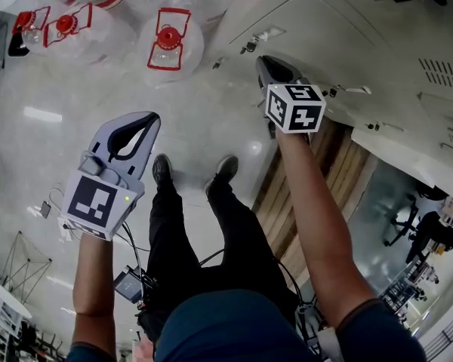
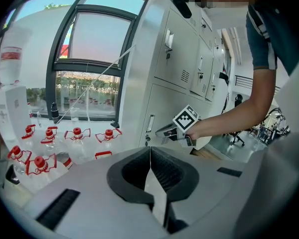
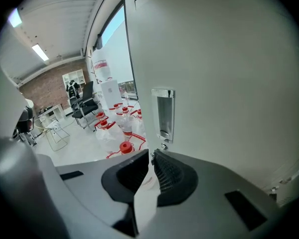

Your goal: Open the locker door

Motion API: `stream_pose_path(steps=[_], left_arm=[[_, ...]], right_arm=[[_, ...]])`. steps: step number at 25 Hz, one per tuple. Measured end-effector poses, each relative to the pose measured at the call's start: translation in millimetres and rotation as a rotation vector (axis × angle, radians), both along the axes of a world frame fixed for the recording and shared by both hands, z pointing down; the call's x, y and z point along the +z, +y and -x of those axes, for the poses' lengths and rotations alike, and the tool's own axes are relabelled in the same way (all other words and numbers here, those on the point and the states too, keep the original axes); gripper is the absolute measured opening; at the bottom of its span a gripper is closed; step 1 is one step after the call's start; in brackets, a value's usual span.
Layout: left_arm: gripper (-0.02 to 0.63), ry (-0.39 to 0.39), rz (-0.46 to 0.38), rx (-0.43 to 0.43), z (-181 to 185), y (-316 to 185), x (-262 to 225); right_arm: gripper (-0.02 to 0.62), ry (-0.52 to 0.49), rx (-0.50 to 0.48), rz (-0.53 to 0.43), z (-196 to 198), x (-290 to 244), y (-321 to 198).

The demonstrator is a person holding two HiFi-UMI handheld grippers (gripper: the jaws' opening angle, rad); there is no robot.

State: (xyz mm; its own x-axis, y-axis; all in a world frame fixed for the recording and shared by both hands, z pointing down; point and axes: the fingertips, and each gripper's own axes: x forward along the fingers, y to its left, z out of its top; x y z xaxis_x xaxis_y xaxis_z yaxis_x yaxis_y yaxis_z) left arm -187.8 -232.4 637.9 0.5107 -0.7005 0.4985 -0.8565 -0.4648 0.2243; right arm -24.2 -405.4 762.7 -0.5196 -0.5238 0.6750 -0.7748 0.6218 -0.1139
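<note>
1. Your right gripper [image 3: 152, 156] has its jaws clenched tip to tip, with nothing between them.
2. In the right gripper view, a recessed metal handle [image 3: 164, 114] sits just above those tips. It is set into the pale grey locker door [image 3: 229, 73], close to the door's left edge.
3. The handle's long axis runs up and down, parallel to that edge. A small fitting at its foot [image 3: 163, 146], probably the lock, is nearest the jaw tips. Whether the tips touch the door cannot be told.
4. Your left gripper [image 2: 150, 151] is also pressed shut and empty. It hangs well apart from the lockers, out over the open floor [image 1: 211, 119], pointing toward the locker row.
5. The right hand is therefore clearly the nearer one. The coming move likely calls for it to part its jaws, rise slightly to the handle, and hook or pinch the handle across its narrow width.
6. Beyond the door's left edge, clear water bottles with red caps [image 3: 123, 148] stand on the floor. The door would probably swing toward them, so mind that side.
</note>
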Motion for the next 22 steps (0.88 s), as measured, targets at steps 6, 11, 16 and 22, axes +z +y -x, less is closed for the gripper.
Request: stream_pose_path(steps=[6,11,16,22], left_arm=[[0.018,0.005,0.006,-0.003,4.8,-8.7,10.3],[0.018,0.000,0.018,-0.010,8.3,-8.2,21.2],[0.018,-0.002,0.032,-0.013,10.9,-5.4,30.0],[0.018,-0.001,0.035,-0.020,15.0,-2.3,34.8]], right_arm=[[0.040,0.024,-0.001,0.010,13.5,23.7,-19.0],[0.116,0.054,0.026,0.025,13.5,44.8,-30.0],[0.141,0.043,0.056,0.037,17.9,57.4,-38.8],[0.136,0.101,0.084,0.030,18.2,68.8,-44.7]])
